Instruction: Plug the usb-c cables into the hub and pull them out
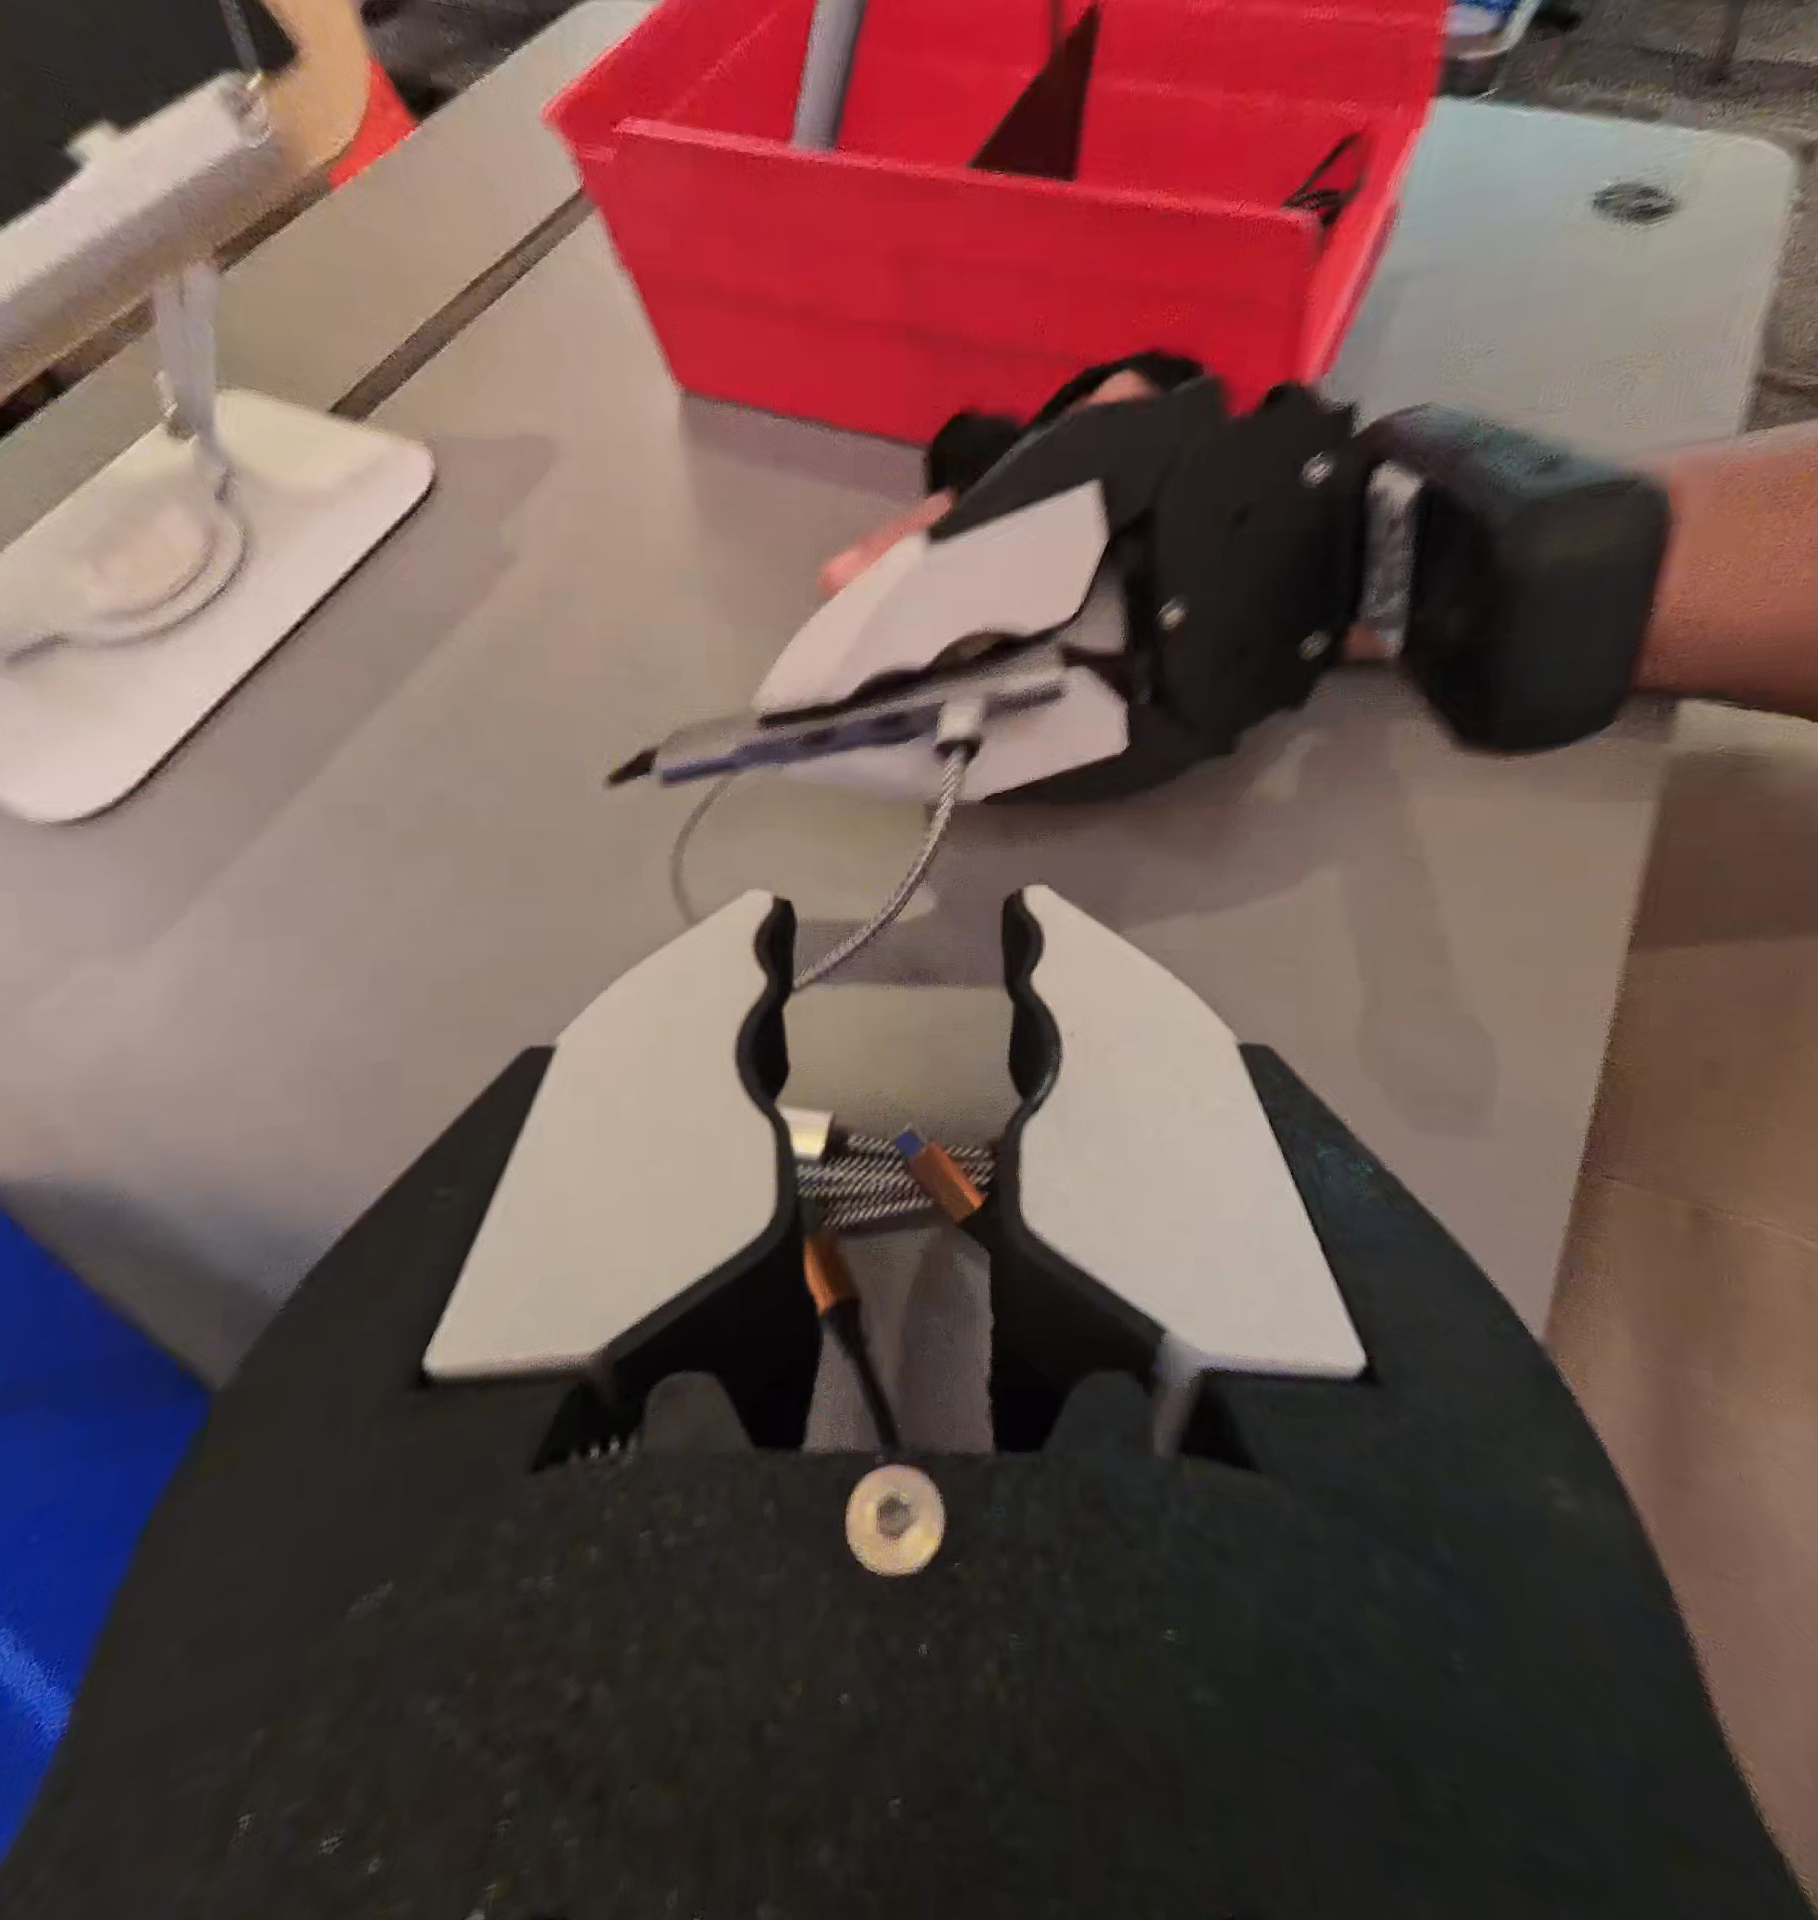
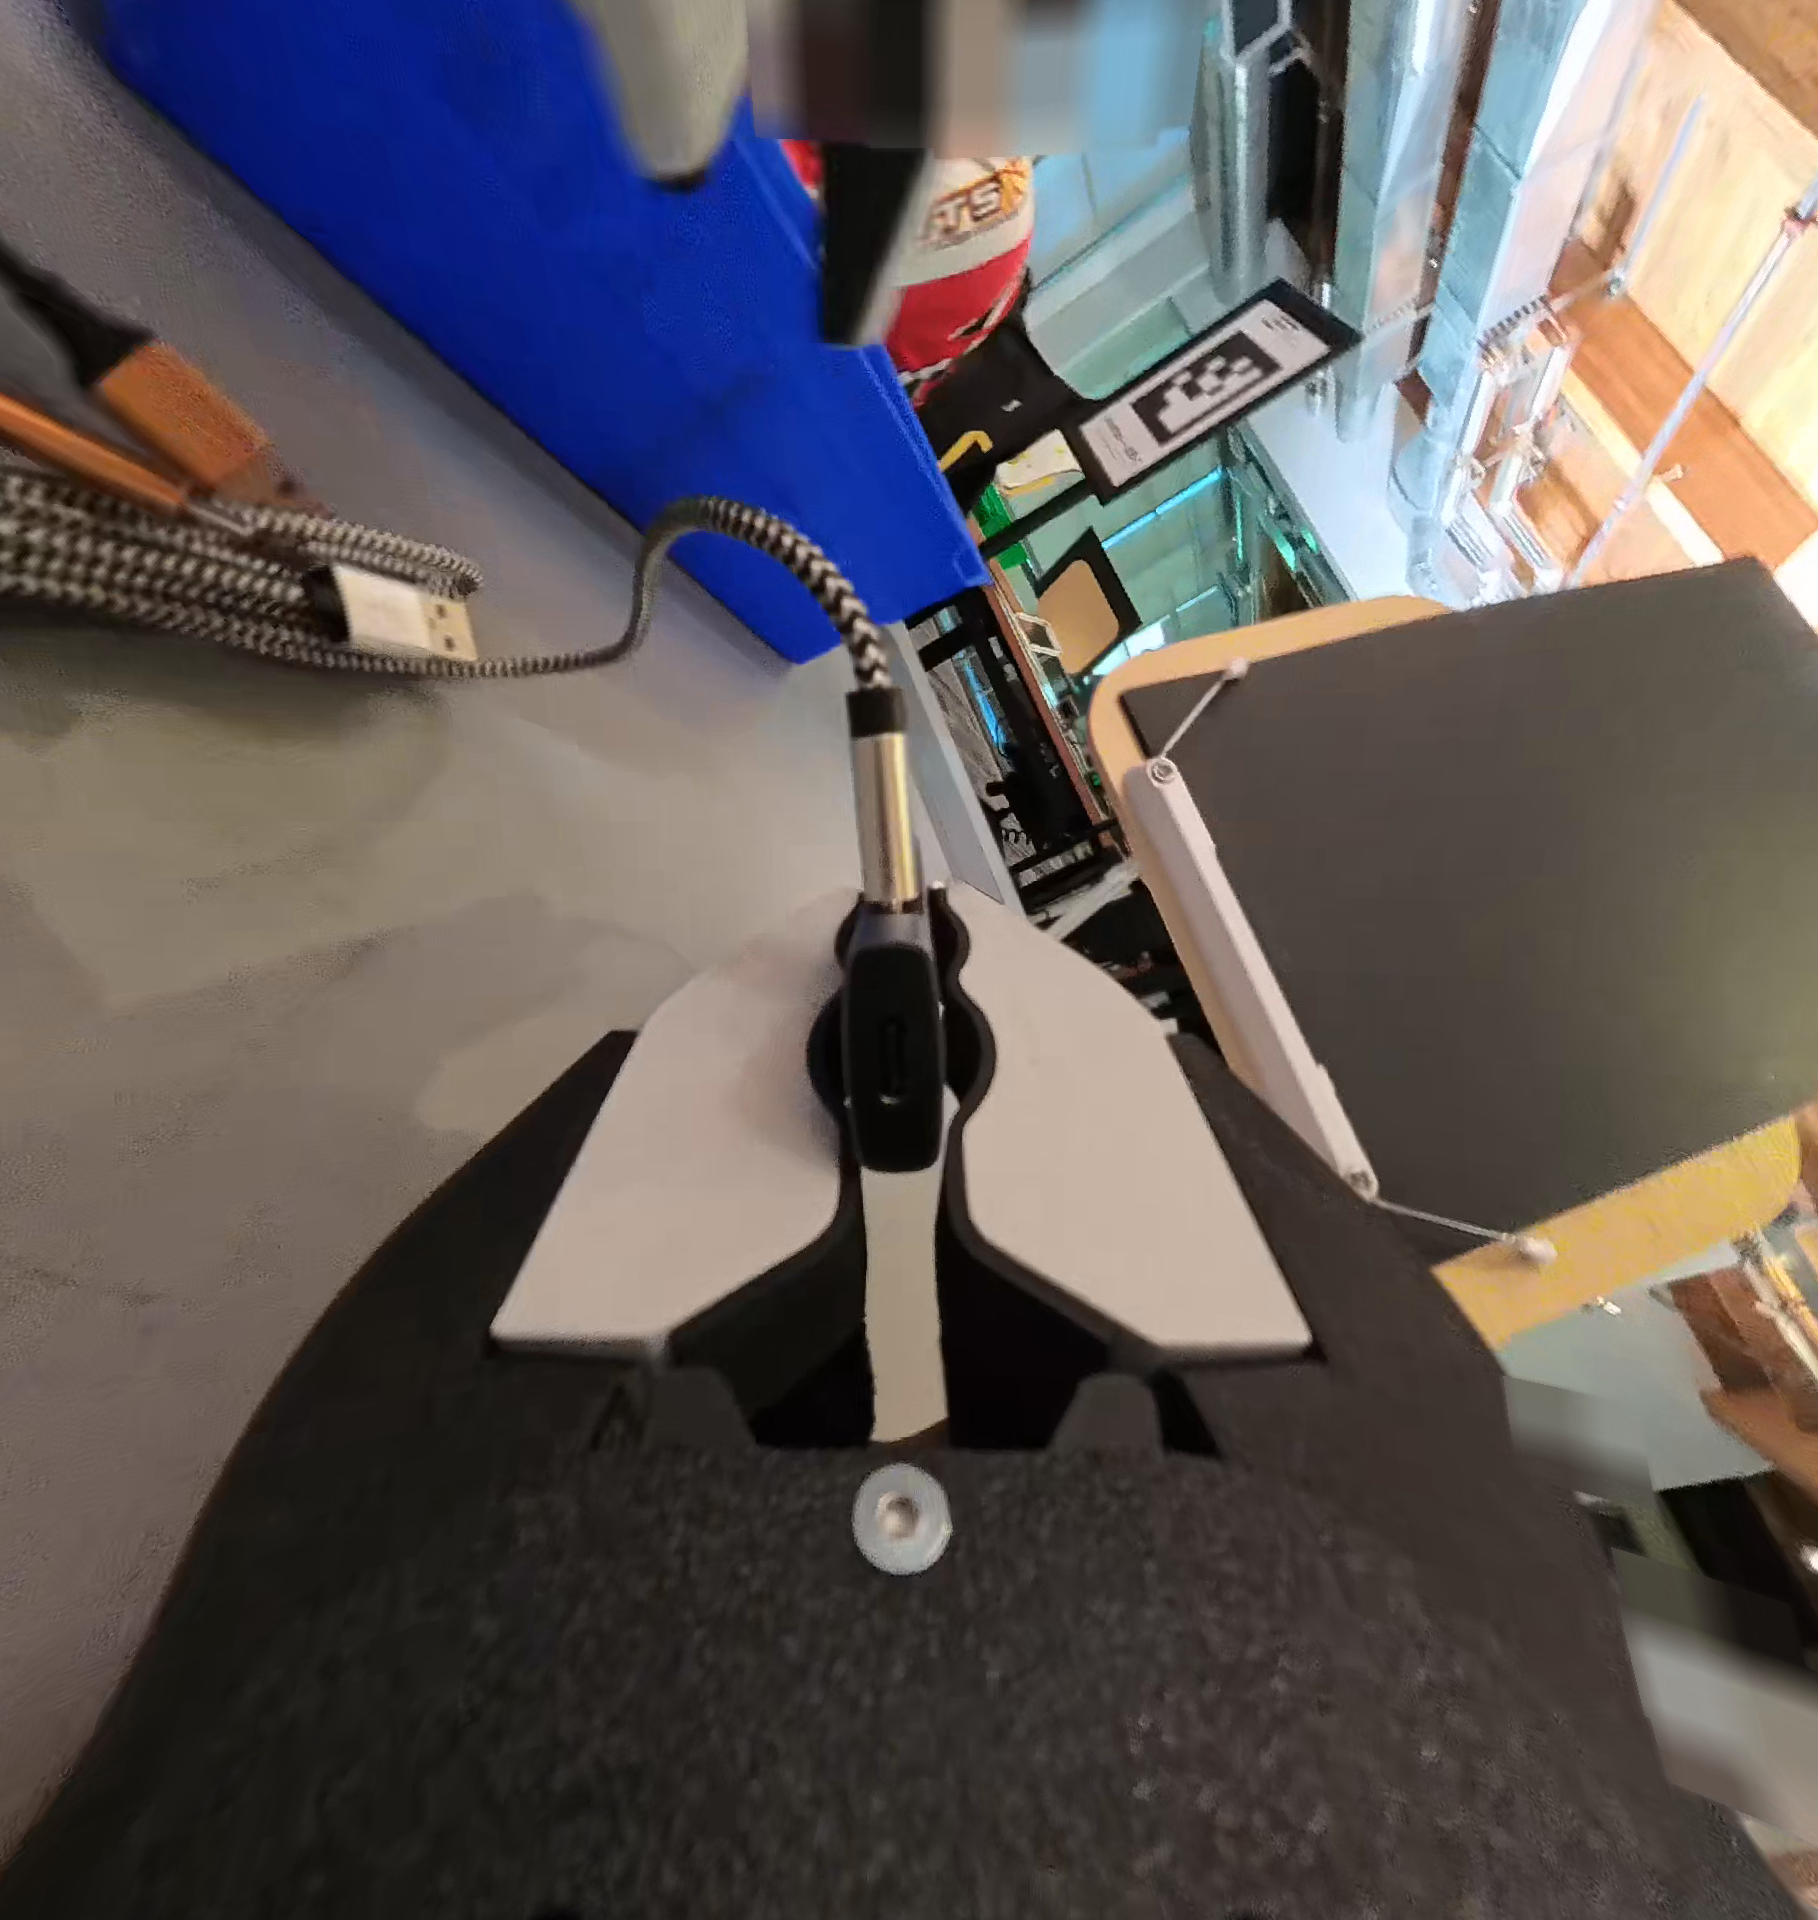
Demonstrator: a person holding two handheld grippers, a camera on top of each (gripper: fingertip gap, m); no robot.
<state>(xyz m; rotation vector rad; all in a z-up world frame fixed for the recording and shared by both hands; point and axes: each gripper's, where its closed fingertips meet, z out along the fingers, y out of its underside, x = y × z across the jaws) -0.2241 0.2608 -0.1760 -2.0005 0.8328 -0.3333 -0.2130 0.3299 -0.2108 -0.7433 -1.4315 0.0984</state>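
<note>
Grey table [image 1: 261, 935]: right gripper [image 2: 889, 940] jaws clamp hub [image 2: 889, 1049]; only left view shows left gripper [image 1: 889, 920] jaws apart, empty.

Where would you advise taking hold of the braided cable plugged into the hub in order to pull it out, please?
Grip the silver plug housing, not the braid. The left hand-held gripper, open, should come from the cable side, close across the rigid sleeve and pull straight along its axis while the right hand-held gripper clamps the hub.

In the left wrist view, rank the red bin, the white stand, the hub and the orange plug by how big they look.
1. red bin
2. white stand
3. hub, held in the right hand-held gripper
4. orange plug

The plug lies nearest the camera yet looks smallest.
</note>
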